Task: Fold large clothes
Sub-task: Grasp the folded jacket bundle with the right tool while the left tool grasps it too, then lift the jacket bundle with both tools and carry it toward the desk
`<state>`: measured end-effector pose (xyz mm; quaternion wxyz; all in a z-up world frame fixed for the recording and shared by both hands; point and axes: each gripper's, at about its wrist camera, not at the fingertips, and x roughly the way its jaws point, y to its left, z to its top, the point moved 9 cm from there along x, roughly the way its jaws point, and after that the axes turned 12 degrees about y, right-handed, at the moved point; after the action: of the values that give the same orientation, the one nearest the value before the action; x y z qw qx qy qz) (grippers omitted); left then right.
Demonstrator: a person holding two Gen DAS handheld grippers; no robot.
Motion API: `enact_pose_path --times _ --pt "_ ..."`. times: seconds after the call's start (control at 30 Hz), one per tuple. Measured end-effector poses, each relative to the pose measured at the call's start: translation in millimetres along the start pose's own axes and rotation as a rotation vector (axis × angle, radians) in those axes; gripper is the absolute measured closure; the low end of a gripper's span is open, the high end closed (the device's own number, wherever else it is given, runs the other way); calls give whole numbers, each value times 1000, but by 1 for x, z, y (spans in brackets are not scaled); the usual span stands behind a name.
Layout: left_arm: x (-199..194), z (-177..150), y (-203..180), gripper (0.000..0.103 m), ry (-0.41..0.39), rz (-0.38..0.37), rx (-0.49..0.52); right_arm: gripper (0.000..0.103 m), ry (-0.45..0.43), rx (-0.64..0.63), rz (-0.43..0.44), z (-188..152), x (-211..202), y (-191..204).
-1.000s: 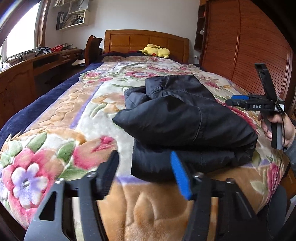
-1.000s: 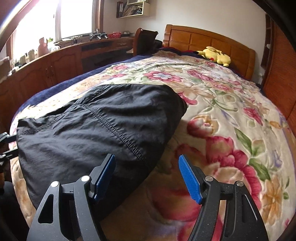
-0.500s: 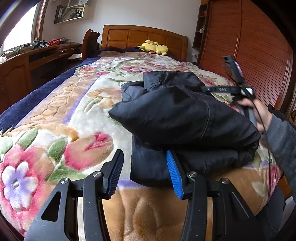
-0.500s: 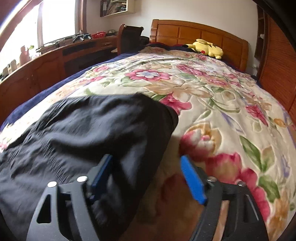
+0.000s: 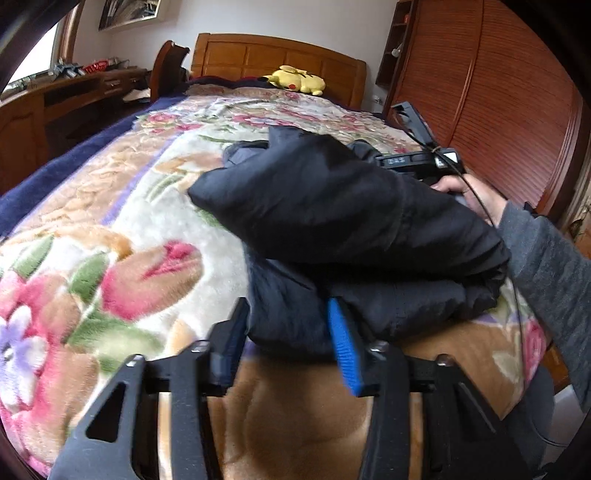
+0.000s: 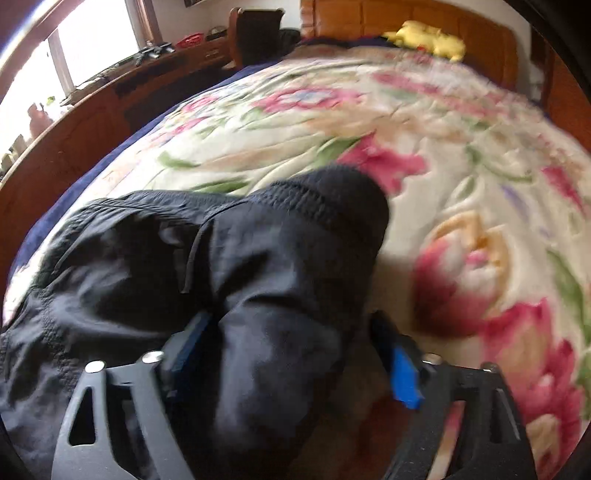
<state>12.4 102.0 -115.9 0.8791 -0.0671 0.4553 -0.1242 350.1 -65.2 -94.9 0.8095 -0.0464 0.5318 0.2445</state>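
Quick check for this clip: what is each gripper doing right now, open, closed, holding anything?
Left gripper: jaws just closing around the black padded jacket edge; grip uncertain.
Right gripper: jaws just closing, jacket fold between them; grip uncertain.

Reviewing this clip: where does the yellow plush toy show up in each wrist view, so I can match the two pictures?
Left wrist: yellow plush toy, top centre, lying at the wooden headboard.
Right wrist: yellow plush toy, top right, blurred, at the same headboard.
Shared landmark: the headboard behind the floral blanket.

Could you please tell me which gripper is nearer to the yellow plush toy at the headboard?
Right. The right gripper works the jacket's far side; the left gripper is at its near edge, farther from the plush toy.
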Motion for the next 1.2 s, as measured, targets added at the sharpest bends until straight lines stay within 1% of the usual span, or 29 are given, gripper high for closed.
enact_pose_path --times 0.07,0.13,0.2,0.23,0.3,0.43,0.57,0.63,0.7,0.73,0.77,0.8,0.9,0.97,1.1,1.2 --pt "-1 0 -2 73 -3 0 6 45 -6 -28 -22 -1 -2 6" --pt "-3 1 -2 81 -9 -7 7 53 -15 -49 -48 -1 -7 6" --pt "-6 4 -1 86 -19 -20 4 68 -38 -61 -61 1 -15 5" --pt "-11 5 -2 88 -37 -18 4 71 -60 -66 -64 1 -21 5" --pt "-20 8 -3 90 -67 -5 13 78 -85 -73 -82 1 -30 5" --pt "-35 12 2 91 -108 15 22 80 -112 -119 -146 -8 -48 25" --pt "-49 14 20 92 -135 37 4 81 -144 -162 -163 -11 -69 54" --pt "-56 16 27 92 -156 19 -8 82 -148 -179 -168 -12 -75 65" --pt "-65 18 36 92 -178 -31 -24 82 -144 -190 -170 -15 -78 72" --pt "-67 19 41 92 -180 -30 -26 82 -135 -193 -177 -16 -78 78" --pt "-72 19 47 92 -186 6 -11 82 -127 -199 -180 -18 -79 81" --pt "-73 20 50 93 -190 25 -3 82 -126 -209 -178 -19 -78 88" --pt "-83 19 72 93 -196 50 -3 82 -136 -237 -164 -15 -78 110" --pt "-93 18 92 93 -205 84 -10 82 -140 -257 -156 -8 -79 125" --pt "-112 13 127 93 -227 149 -28 83 -145 -313 -147 11 -69 169" --pt "-128 6 164 93 -244 213 -52 83 -140 -365 -135 28 -56 210"
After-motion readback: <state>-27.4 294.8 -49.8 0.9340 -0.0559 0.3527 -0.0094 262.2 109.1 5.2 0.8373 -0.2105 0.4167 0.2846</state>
